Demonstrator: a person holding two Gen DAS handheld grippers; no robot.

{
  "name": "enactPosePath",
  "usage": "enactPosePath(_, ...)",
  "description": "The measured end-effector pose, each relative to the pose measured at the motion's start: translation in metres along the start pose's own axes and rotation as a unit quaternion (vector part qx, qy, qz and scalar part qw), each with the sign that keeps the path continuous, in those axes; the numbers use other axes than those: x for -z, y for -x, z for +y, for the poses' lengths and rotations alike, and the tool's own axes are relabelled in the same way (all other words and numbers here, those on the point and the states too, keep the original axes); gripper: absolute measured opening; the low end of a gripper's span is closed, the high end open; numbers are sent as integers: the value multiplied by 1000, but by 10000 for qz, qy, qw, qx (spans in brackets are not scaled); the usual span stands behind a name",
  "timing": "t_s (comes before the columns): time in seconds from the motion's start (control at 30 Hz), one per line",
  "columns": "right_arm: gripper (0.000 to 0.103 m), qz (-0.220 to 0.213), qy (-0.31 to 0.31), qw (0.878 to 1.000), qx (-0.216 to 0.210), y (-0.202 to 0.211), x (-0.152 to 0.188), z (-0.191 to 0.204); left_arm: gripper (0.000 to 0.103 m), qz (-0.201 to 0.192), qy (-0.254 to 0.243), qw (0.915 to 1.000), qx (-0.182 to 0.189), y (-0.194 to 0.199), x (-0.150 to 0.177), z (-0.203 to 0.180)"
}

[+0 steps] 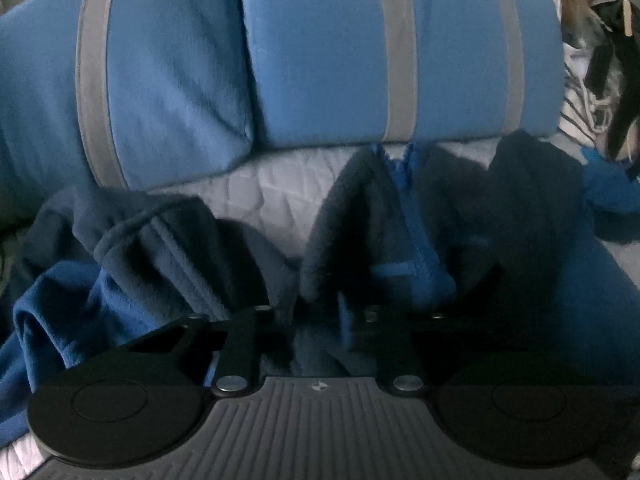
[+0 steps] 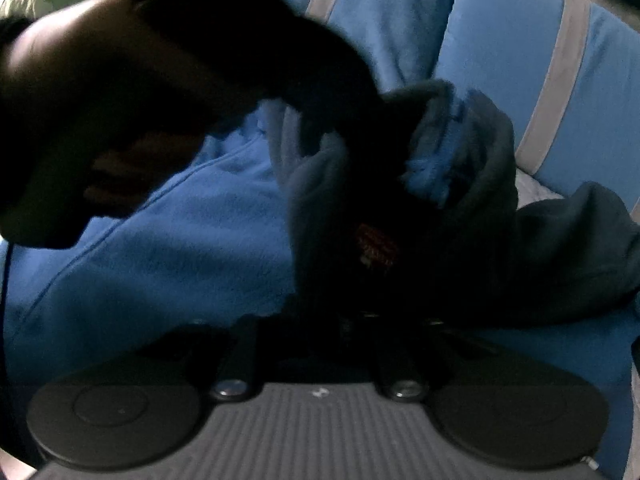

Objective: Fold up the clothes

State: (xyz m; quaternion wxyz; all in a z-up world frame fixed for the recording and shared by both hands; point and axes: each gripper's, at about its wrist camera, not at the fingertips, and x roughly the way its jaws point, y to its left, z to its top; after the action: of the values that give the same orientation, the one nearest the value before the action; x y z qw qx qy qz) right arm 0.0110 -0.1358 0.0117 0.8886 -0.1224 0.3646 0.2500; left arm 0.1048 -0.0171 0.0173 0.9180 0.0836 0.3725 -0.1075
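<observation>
A blue fleece jacket (image 1: 420, 240) with dark navy lining lies spread across a bed (image 1: 256, 196) covered by a white quilted sheet, its collar end reaching toward two blue pillows (image 1: 320, 52) with grey stripes that line the head edge of the bed. The left tool (image 1: 316, 320) sits low over the jacket, its fingers drawn close together with a fold of navy fleece pinched between them near the zip (image 1: 412, 216). To its left a navy cuffed sleeve (image 1: 160, 232) lies bunched up, and a strip of bare sheet shows between the sleeve and the collar. At the right edge of the bed a heap of other clothes (image 1: 588, 92), striped and black, crowds the corner.

In the right wrist view the right tool (image 2: 320, 320) presses into the dark lining beside a small red label (image 2: 376, 248); its fingers are lost in shadow, so whether they grip the cloth cannot be told. A dark arm (image 2: 120, 100) crosses above the jacket's blue back (image 2: 180, 232) on the left side, and the pillows (image 2: 520, 60) close off the far edge.
</observation>
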Motion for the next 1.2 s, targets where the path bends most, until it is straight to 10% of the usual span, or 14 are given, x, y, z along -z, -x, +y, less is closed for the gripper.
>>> enactPosePath(0.33, 74, -1285, -1000, 9833, 817, 47, -16, -59, 17, 34, -137, 9999, 81, 3, 10, 6)
enactPosePath(0.7, 75, -920, -1076, 9765, 1623, 15, -26, -102, 17, -144, -420, 9990, 108, 9, 20, 8)
enactPosePath(0.8, 71, -920, -991, 9776, 1612, 13, -23, -105, 17, -301, -563, 9979, 110, 14, 23, 9)
enactPosePath(1.0, 28, -866, -631, 9831, 1488, 16, -21, -99, 17, -572, -894, 9944, -23, 29, 28, 8)
enactPosePath(1.2, 15, -719, -385, 9870, 1385, 21, -18, -97, 17, -644, -1032, 9926, -51, 35, 33, 10)
